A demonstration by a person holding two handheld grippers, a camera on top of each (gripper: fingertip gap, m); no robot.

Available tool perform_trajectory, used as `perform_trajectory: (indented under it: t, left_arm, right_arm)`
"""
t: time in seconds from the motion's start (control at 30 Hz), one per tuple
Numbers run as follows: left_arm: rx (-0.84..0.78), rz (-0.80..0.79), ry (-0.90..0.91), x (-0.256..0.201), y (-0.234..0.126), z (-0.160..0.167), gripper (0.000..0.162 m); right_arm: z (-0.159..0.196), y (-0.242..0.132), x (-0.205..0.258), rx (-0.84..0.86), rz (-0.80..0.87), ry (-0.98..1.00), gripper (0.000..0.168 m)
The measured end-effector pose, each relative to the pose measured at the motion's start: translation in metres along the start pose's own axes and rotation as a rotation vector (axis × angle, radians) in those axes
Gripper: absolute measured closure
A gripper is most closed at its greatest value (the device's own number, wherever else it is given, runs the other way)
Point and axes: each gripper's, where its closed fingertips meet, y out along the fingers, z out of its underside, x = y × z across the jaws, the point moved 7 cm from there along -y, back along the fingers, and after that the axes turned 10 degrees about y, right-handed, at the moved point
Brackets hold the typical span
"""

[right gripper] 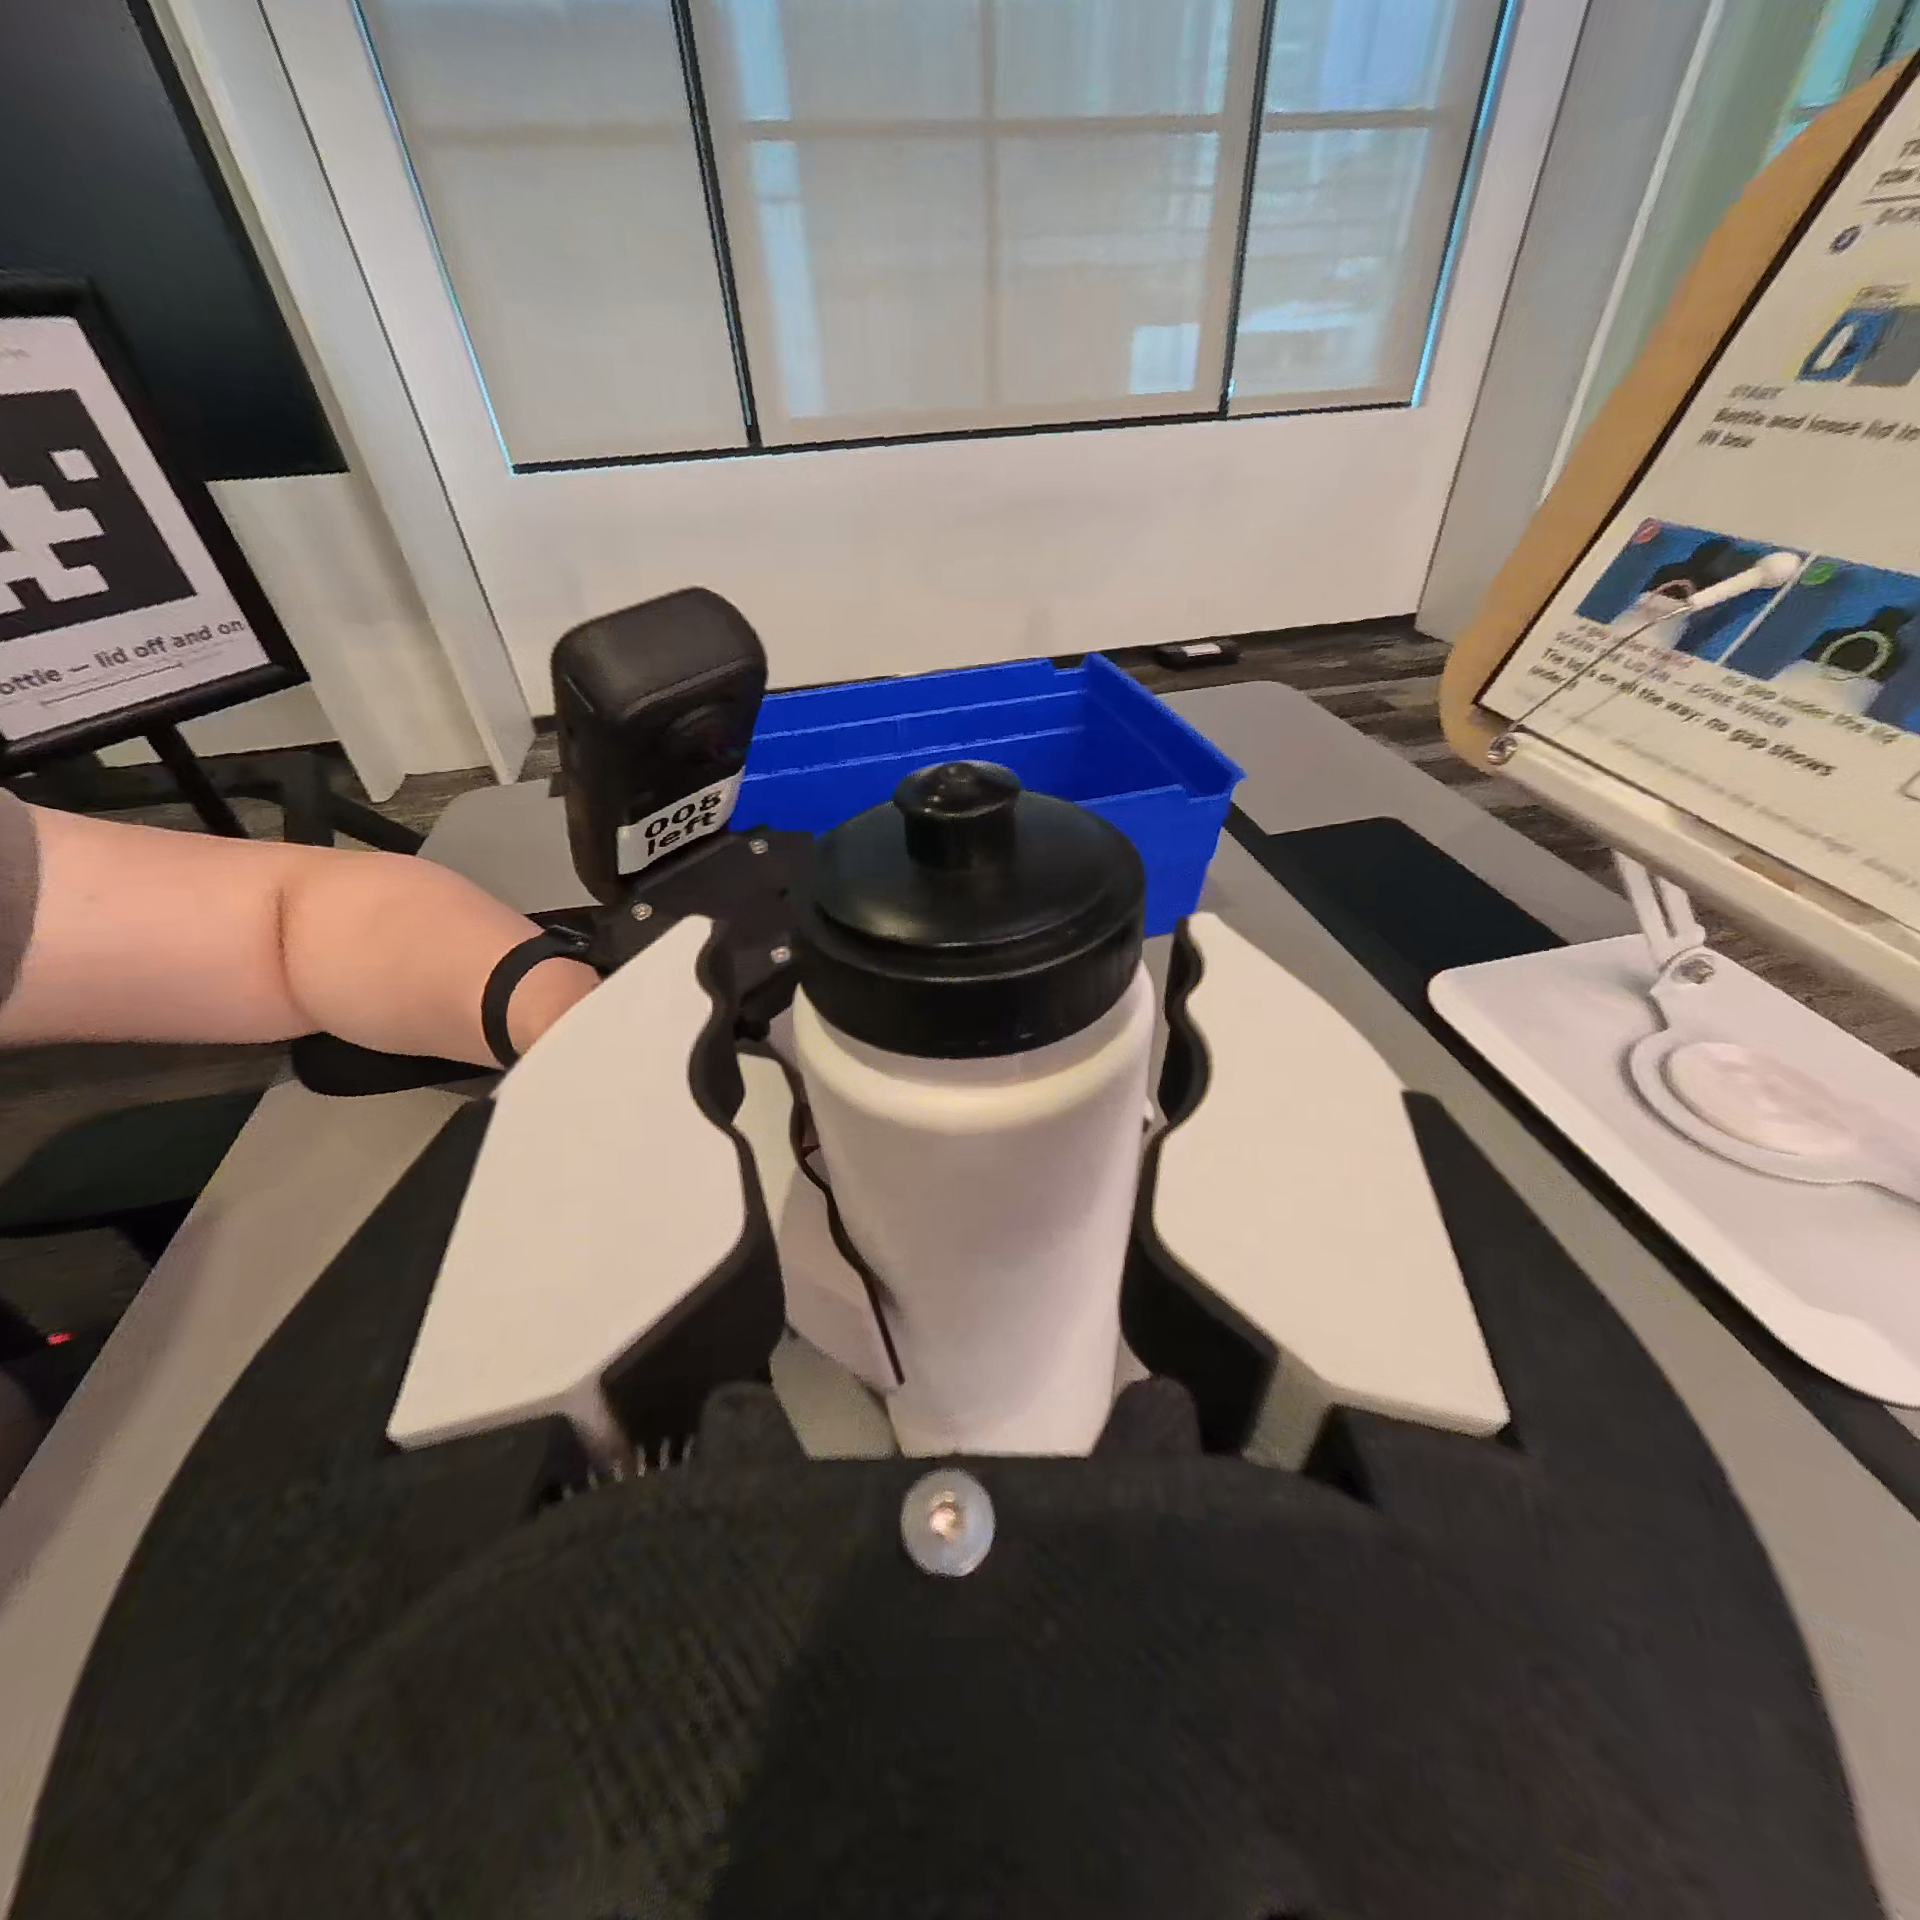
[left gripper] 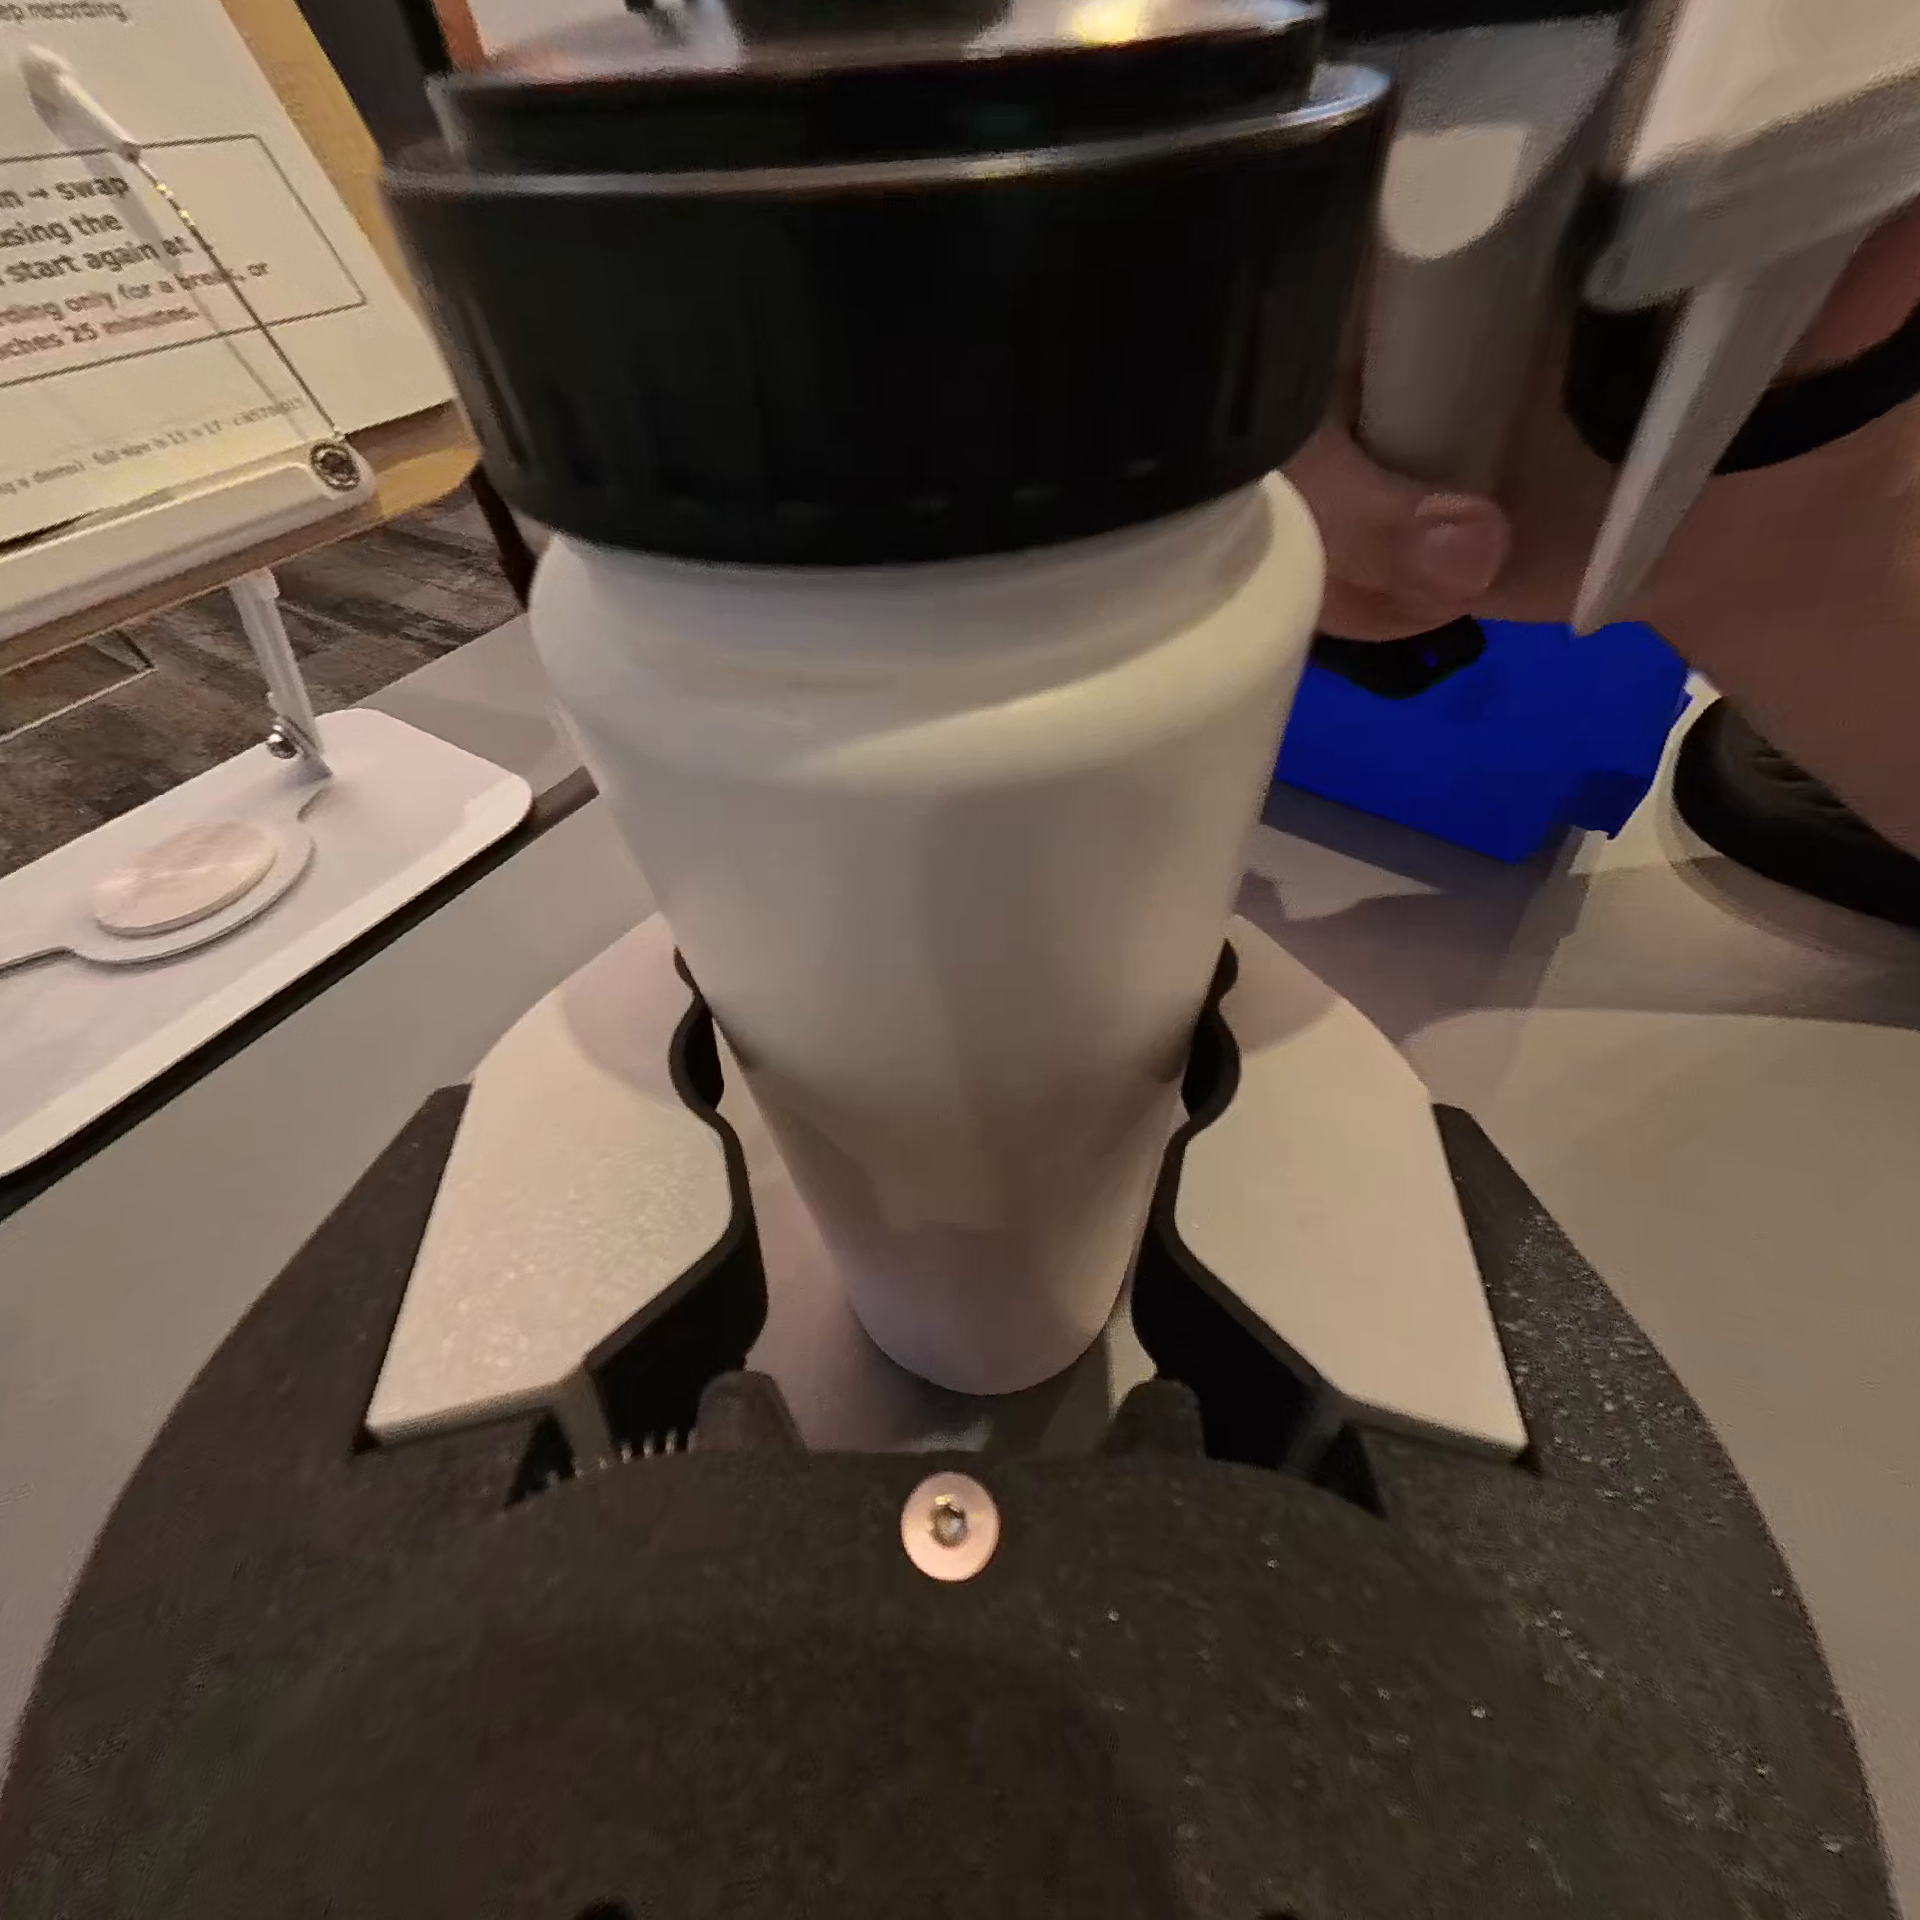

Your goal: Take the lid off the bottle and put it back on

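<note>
This looks like an office room set up for recording trials: a grey table (right gripper: 1351, 748) carries a blue plastic bin (right gripper: 997, 748) and a white stand (right gripper: 1662, 1122) holding a printed instruction board (right gripper: 1714, 540), an easel at the left bears a black-and-white marker sign (right gripper: 83, 520), and behind stand white-framed glass panels (right gripper: 935, 229) over dark patterned carpet (right gripper: 1558, 686)
</note>
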Motion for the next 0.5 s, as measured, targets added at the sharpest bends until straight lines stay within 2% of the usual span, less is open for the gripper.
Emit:
perform_trajectory:
  t: [0.1,0.3,0.5]
  left_arm:
    - [-0.005,0.019,0.007,-0.003,0.001,-0.001,0.073]
    - [0.034,-0.039,-0.004,-0.001,0.0,-0.001,0.073]
    - [0.078,-0.13,-0.027,0.005,-0.004,0.001,0.073]
  right_arm:
    - [0.003,0.003,0.0,0.014,0.032,-0.037,0.1]
    - [0.003,0.007,0.003,-0.009,0.119,-0.054,0.1]
    - [0.008,0.02,0.013,-0.104,0.344,-0.046,0.1]
